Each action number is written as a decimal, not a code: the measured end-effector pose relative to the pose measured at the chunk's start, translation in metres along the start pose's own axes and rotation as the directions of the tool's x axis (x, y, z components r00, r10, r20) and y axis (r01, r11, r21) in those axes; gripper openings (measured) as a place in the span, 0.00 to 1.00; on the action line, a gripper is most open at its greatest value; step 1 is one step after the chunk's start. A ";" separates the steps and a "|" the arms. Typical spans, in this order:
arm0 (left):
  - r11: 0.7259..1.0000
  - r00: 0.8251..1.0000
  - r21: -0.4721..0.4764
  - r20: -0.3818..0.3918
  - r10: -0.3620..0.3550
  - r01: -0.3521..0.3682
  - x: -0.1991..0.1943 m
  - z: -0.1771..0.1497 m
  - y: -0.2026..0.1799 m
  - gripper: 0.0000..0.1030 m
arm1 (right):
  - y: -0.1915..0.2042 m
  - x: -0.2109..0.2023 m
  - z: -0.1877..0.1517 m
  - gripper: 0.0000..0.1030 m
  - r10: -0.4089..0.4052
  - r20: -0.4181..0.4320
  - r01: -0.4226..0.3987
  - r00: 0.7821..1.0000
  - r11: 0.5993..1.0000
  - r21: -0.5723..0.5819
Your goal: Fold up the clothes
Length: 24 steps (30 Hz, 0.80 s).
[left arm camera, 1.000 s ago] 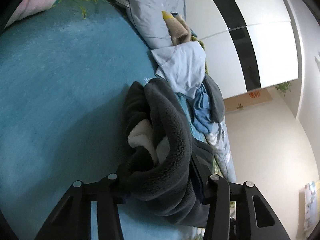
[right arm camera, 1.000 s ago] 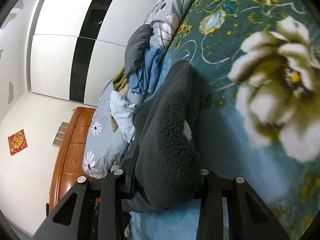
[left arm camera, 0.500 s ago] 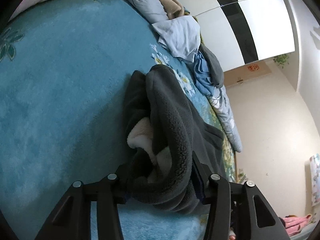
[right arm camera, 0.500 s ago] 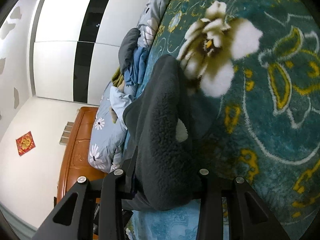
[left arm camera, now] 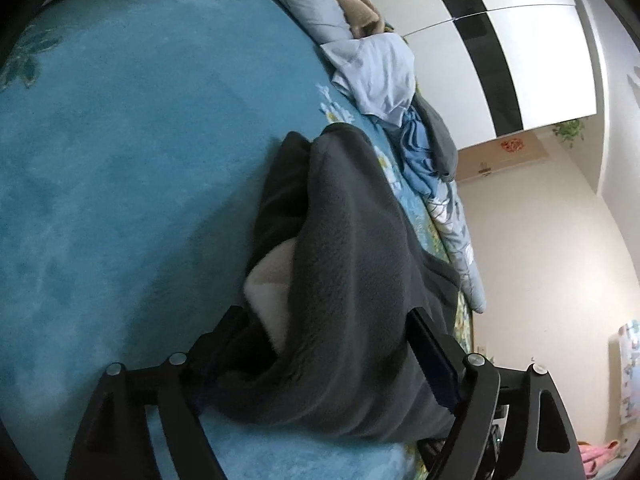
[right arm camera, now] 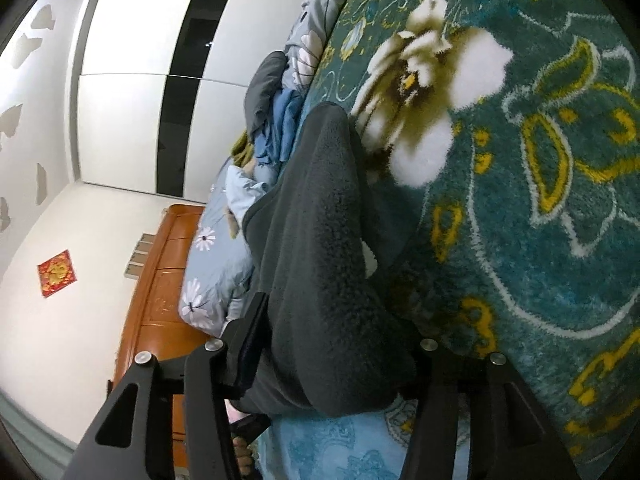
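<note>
Left wrist: left claw (left arm camera: pixel 324 344) spreading, dark grey fleece garment (left arm camera: pixel 352 248) loose between its jaws, lying on teal blanket (left arm camera: pixel 120 160). Right wrist: right claw (right arm camera: pixel 336 344) spreading, same fleece between the jaws, on the bed.

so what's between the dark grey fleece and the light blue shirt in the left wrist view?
Left wrist view: only a short strip of blue bedspread with a white flower print separates the dark grey fleece from the light blue shirt.
</note>
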State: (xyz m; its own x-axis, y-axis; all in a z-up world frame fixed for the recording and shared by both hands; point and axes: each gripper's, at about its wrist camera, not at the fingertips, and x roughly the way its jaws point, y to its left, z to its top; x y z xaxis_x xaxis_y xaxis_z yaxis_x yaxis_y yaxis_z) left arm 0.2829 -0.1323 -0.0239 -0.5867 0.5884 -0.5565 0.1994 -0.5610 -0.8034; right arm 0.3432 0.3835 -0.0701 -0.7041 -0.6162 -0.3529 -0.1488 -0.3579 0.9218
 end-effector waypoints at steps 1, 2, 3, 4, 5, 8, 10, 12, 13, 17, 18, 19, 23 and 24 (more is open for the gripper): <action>1.000 1.000 0.006 0.002 -0.002 0.002 0.004 0.001 -0.002 0.86 | -0.001 -0.001 0.000 0.52 0.012 -0.001 -0.012 1.000 1.000 0.000; 1.000 1.000 0.014 0.004 -0.004 0.004 0.008 0.001 -0.005 0.88 | -0.002 -0.001 -0.001 0.53 0.019 -0.002 -0.019 1.000 1.000 -0.001; 1.000 1.000 0.028 0.010 -0.001 0.001 0.011 0.001 -0.009 0.91 | -0.003 -0.002 -0.001 0.54 0.026 -0.003 -0.026 1.000 1.000 -0.001; 0.999 1.000 0.035 0.016 0.003 -0.003 0.013 0.001 -0.011 0.93 | -0.003 -0.002 -0.001 0.54 0.030 -0.004 -0.030 1.000 1.000 0.000; 0.999 1.000 0.041 0.023 0.005 -0.006 0.015 0.001 -0.014 0.94 | -0.003 -0.001 -0.001 0.55 0.035 -0.006 -0.035 0.999 0.999 0.003; 0.998 0.999 0.063 0.040 -0.004 0.002 0.014 0.002 -0.023 0.94 | -0.002 0.003 0.001 0.57 0.046 -0.012 -0.046 0.999 0.999 0.009; 0.996 0.998 0.088 0.052 -0.020 0.015 0.013 0.006 -0.030 0.94 | 0.001 0.008 0.003 0.58 0.047 -0.019 -0.047 0.999 0.999 0.007; 0.993 0.997 0.115 0.065 -0.039 0.031 0.014 0.009 -0.036 0.94 | 0.003 0.013 0.005 0.60 0.048 -0.027 -0.048 0.998 0.999 0.006; 0.992 0.997 0.124 0.068 -0.044 0.035 0.015 0.010 -0.037 0.94 | 0.005 0.015 0.006 0.60 0.045 -0.029 -0.045 0.999 0.999 0.004; 0.998 0.994 0.065 0.102 -0.033 0.026 0.023 0.015 -0.026 0.94 | 0.006 0.020 0.007 0.61 0.036 -0.027 -0.036 0.999 0.999 -0.001; 0.999 0.993 0.041 0.121 -0.015 0.010 0.022 0.013 -0.019 0.94 | 0.006 0.020 0.006 0.61 0.038 -0.024 -0.038 0.999 0.999 0.001; 0.999 0.992 0.033 0.124 0.000 -0.004 0.021 0.011 -0.014 0.90 | 0.005 0.020 0.006 0.61 0.041 -0.023 -0.041 0.999 0.999 0.001; 0.999 0.994 0.044 0.105 0.014 -0.018 0.023 0.011 -0.010 0.84 | 0.005 0.022 0.005 0.60 0.037 -0.020 -0.037 0.999 0.999 0.003; 0.999 0.995 0.040 0.099 0.006 -0.010 0.026 0.013 -0.012 0.84 | 0.006 0.024 0.005 0.60 0.031 -0.019 -0.031 0.999 1.000 0.003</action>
State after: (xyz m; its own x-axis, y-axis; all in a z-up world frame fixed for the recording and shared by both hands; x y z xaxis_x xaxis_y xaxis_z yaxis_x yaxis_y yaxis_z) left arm 0.2554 -0.1179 -0.0261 -0.6603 0.5245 -0.5374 0.1735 -0.5897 -0.7887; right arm 0.3221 0.3703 -0.0717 -0.6954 -0.6398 -0.3273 -0.1291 -0.3368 0.9327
